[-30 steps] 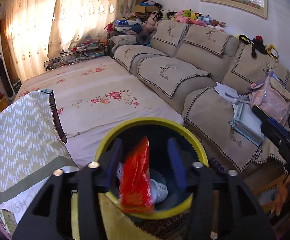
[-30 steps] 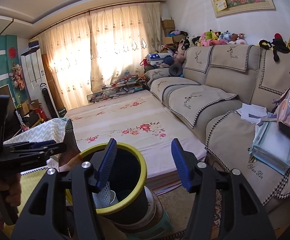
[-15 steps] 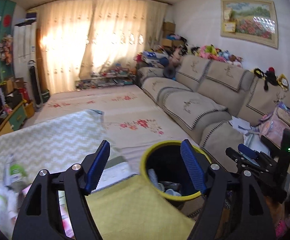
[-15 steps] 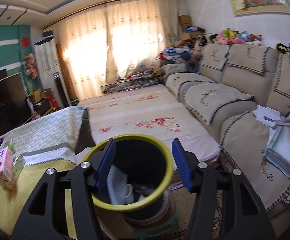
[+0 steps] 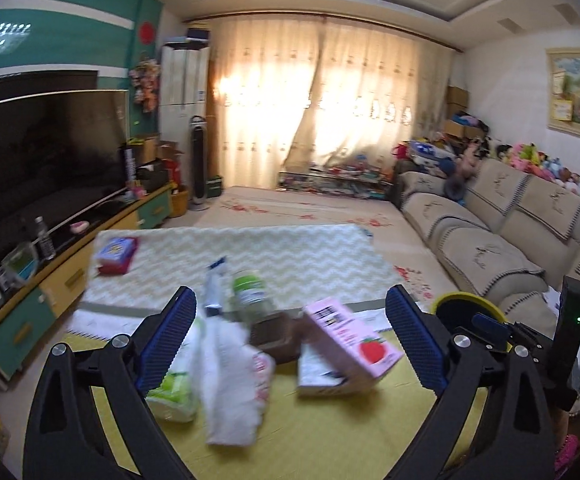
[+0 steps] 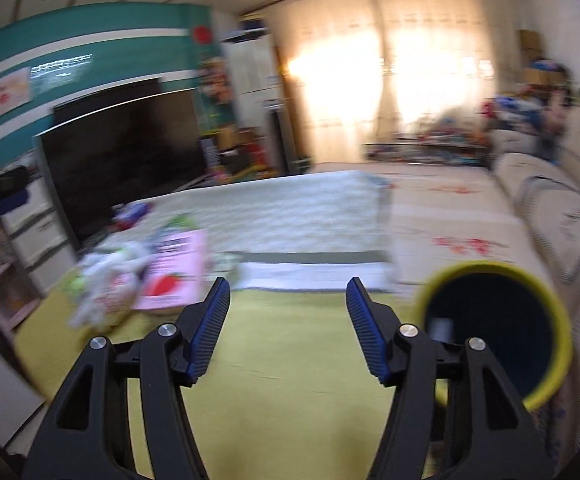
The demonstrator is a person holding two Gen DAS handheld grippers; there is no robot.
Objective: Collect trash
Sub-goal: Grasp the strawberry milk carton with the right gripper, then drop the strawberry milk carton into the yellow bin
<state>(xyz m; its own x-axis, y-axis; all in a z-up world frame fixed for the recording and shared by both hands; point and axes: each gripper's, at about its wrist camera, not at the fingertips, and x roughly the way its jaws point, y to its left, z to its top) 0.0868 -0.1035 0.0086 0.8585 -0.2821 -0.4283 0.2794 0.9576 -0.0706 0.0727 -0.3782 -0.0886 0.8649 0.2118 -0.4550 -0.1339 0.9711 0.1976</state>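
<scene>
Trash (image 5: pixel 229 364) lies uncollected on the desk (image 5: pixel 330 432), just ahead of the empty left gripper (image 5: pixel 290 340), whose jaws have just been opening wide. The right gripper (image 6: pixel 287 320), empty too, stands apart; the bin (image 6: pixel 546 300) beside it apparently holds little.

Right gripper (image 6: pixel 287 322) over yellow-green tablecloth (image 6: pixel 281 392), jaws apart, nothing between blue pads; jaws have just been opening slightly. Yellow-rimmed bin (image 6: pixel 558 320) at right, just beside right finger, dark inside. Pink carton (image 6: pixel 173 276) with strawberry print at left, beside white crumpled litter (image 6: pixel 105 280), possibly tissue; blur hides detail. Chevron cloth (image 6: pixel 281 216) beyond. Dark TV (image 6: pixel 125 152) at left, sofa (image 6: pixel 570 216) at right, sunlit curtains (image 6: pixel 402 80) behind.
</scene>
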